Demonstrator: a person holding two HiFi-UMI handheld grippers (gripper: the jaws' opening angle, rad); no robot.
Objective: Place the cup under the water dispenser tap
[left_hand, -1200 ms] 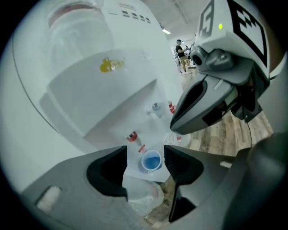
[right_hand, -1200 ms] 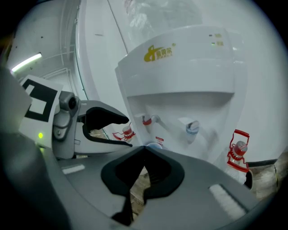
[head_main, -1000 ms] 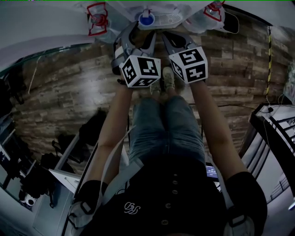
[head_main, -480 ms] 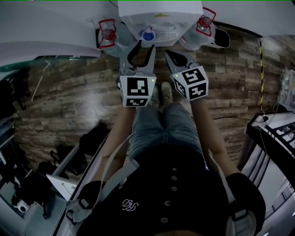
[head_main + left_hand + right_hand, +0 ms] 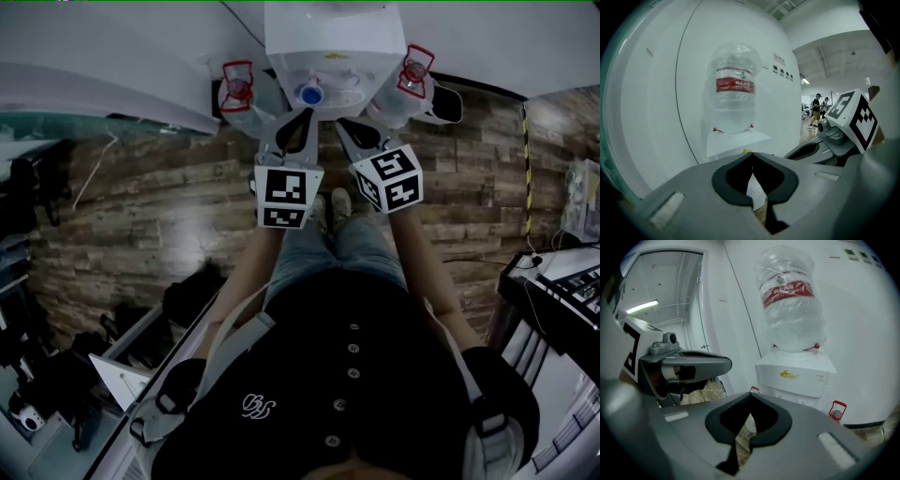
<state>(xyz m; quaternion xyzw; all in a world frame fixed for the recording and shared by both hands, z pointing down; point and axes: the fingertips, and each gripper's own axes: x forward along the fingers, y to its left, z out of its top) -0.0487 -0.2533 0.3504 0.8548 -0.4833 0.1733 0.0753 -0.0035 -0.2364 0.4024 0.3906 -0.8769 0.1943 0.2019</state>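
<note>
No cup shows in any view. The white water dispenser (image 5: 333,47) stands at the top of the head view, a blue cap (image 5: 311,95) at its front. In the right gripper view the dispenser (image 5: 797,376) carries a clear bottle (image 5: 790,301) with a red label. My left gripper (image 5: 302,117) is raised just before the dispenser. Its jaws have just been closing and now meet tip to tip (image 5: 752,154) with nothing between them. My right gripper (image 5: 351,126) hangs beside it, its jaws (image 5: 751,394) also shut and empty.
Spare bottles with red handles stand on the floor to the left (image 5: 236,84) and right (image 5: 415,70) of the dispenser. A curved white wall (image 5: 656,93) runs behind it. Wood-plank floor (image 5: 141,216) lies below, with desks and gear at both sides.
Both grippers have risen and moved closer to the dispenser. The left gripper's jaws went from wide open to shut, and its marker cube rolled. More of the dispenser now shows.
</note>
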